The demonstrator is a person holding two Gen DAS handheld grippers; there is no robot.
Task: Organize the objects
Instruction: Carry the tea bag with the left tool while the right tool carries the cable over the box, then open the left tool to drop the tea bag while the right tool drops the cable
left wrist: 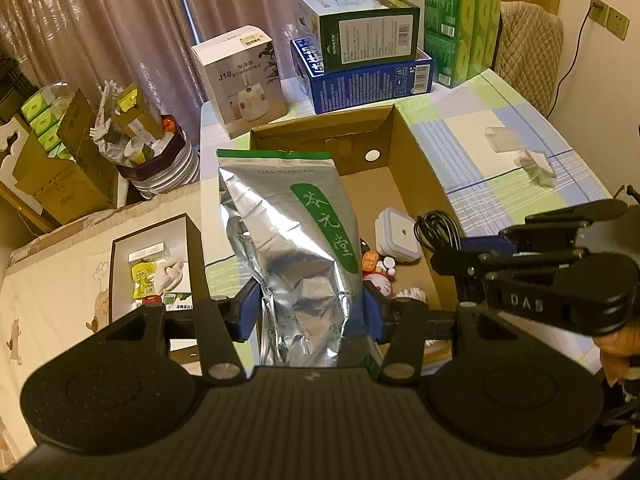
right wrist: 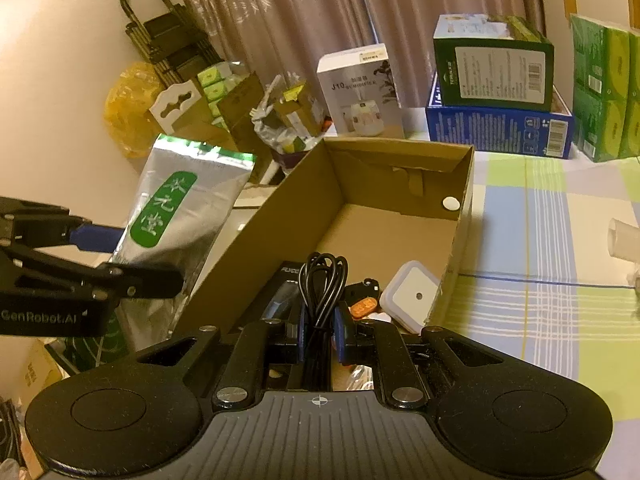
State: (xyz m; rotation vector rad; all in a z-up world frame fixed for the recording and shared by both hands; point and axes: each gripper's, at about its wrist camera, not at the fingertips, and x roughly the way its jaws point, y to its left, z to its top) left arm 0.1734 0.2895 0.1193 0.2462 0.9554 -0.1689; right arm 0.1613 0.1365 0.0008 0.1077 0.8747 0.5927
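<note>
A silver foil pouch with a green label stands upright between the blue pads of my left gripper, which is shut on it, just left of the open cardboard box. From the right wrist view the same pouch hangs outside the box's left wall. My right gripper is shut on a coiled black cable above the near end of the box. In the left view that right gripper comes in from the right, cable in its tips. A white square container and small items lie in the box.
Stacked green and blue cartons, a white humidifier box and green tissue packs stand at the table's back. A clear plastic piece lies on the checked cloth. A full bin and a dark box sit to the left.
</note>
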